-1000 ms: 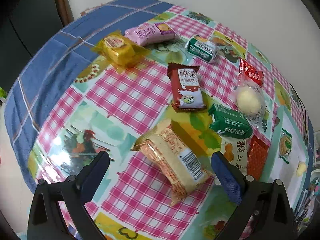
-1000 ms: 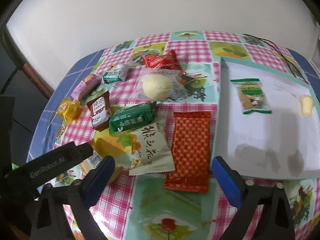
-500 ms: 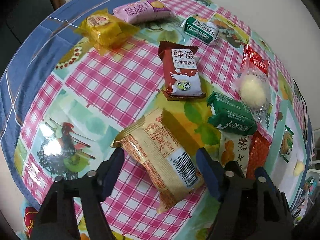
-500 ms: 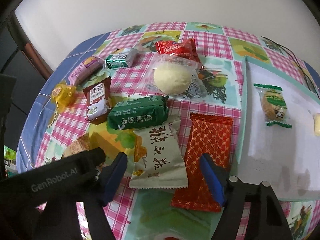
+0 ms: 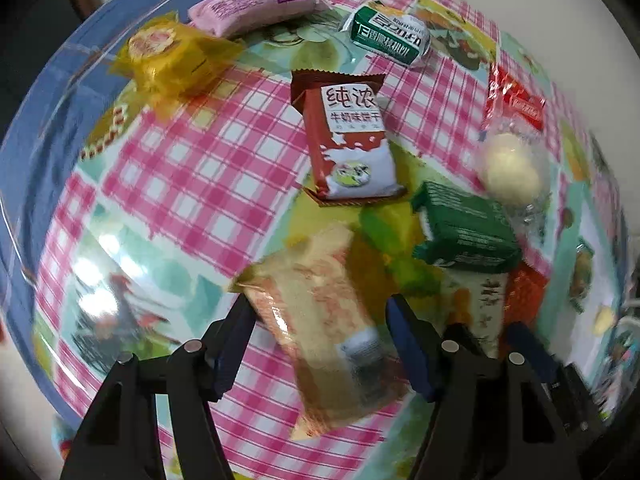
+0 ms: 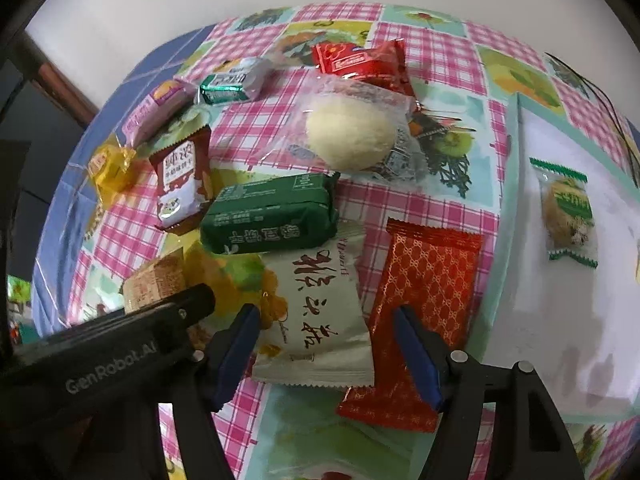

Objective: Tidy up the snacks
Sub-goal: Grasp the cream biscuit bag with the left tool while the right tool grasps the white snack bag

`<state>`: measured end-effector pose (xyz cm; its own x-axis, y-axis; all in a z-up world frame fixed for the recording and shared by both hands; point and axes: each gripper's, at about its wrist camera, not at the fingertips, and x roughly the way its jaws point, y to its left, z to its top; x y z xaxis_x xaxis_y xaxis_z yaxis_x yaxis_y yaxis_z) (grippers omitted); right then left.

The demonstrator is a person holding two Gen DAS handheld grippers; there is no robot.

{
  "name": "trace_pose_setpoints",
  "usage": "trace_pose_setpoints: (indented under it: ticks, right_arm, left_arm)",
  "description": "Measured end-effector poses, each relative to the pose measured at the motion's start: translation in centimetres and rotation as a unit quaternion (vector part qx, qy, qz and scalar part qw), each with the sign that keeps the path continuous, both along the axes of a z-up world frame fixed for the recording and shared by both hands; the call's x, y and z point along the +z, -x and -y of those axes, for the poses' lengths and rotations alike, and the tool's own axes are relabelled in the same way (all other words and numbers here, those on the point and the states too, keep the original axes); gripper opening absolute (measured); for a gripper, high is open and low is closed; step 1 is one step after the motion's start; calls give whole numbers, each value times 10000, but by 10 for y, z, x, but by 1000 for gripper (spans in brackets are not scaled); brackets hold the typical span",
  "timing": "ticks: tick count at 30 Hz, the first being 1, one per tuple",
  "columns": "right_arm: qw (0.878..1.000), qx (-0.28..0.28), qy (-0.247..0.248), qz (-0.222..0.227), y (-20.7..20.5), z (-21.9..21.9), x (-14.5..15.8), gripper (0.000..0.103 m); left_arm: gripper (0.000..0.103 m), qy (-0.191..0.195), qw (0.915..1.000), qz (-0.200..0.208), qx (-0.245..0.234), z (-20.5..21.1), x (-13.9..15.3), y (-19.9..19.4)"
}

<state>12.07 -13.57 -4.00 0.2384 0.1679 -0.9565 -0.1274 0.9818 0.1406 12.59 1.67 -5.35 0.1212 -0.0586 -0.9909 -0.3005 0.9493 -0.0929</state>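
Our left gripper (image 5: 320, 332) is closing astride the tan wafer pack (image 5: 324, 320), whose long axis runs from 11 to 5 o'clock between the fingers. Our right gripper (image 6: 326, 344) is closing around the cream packet (image 6: 316, 312) — pads not visibly pressing yet. At 3 o'clock the white tray (image 6: 560, 344) holds a green-edged cookie (image 6: 568, 212).

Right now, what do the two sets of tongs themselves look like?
Both match: the left tongs and right tongs have black angular frames, blue pads on the inner faces and silver pivot pins. The right view shows white GenRobot.AI lettering on the left unit's black body. No sleeves or cables show.
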Motion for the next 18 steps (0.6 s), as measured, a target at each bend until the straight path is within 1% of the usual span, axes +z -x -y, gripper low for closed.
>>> trace_pose_setpoints:
  ticks: [3, 5, 9, 11, 12, 13, 14, 16, 18]
  right_arm:
    - [9996, 241, 117, -62, -2, -10, -2, 73]
    - [9992, 326, 212, -132, -6, -16, -4, 72]
    - [9963, 594, 589, -184, -11, -33, -10, 73]
    - [9944, 731, 715, -254, -12, -41, -13, 72]
    - [9939, 799, 714, -277, -12, -45, -15, 71]
    - [9936, 829, 716, -293, -12, -49, -18, 69]
    - [9936, 839, 684, -317, -12, -52, -20, 67]
    - [9945, 786, 625, -299, -11, -54, -22, 66]
    - [9949, 752, 605, -309, -12, -53, -22, 63]
  left_arm:
    - [69, -323, 9988, -30, -365, -2, -2, -12]
    - [69, -450, 9976, -79, -520, -4, -3, -17]
    - [69, -824, 9926, -230, -864, -5, -2, -26]
    - [64, -957, 9893, -307, -1060, -1, -1, -30]
    - [62, -987, 9878, -351, -1150, 0, 0, -33]
    - [58, -960, 9874, -386, -1193, 2, -1, -34]
    - [53, -877, 9879, -422, -1211, 2, -1, -36]
    - [50, -759, 9890, -469, -1177, 3, -2, -38]
    - [44, -651, 9903, -453, -1140, 3, 0, -34]
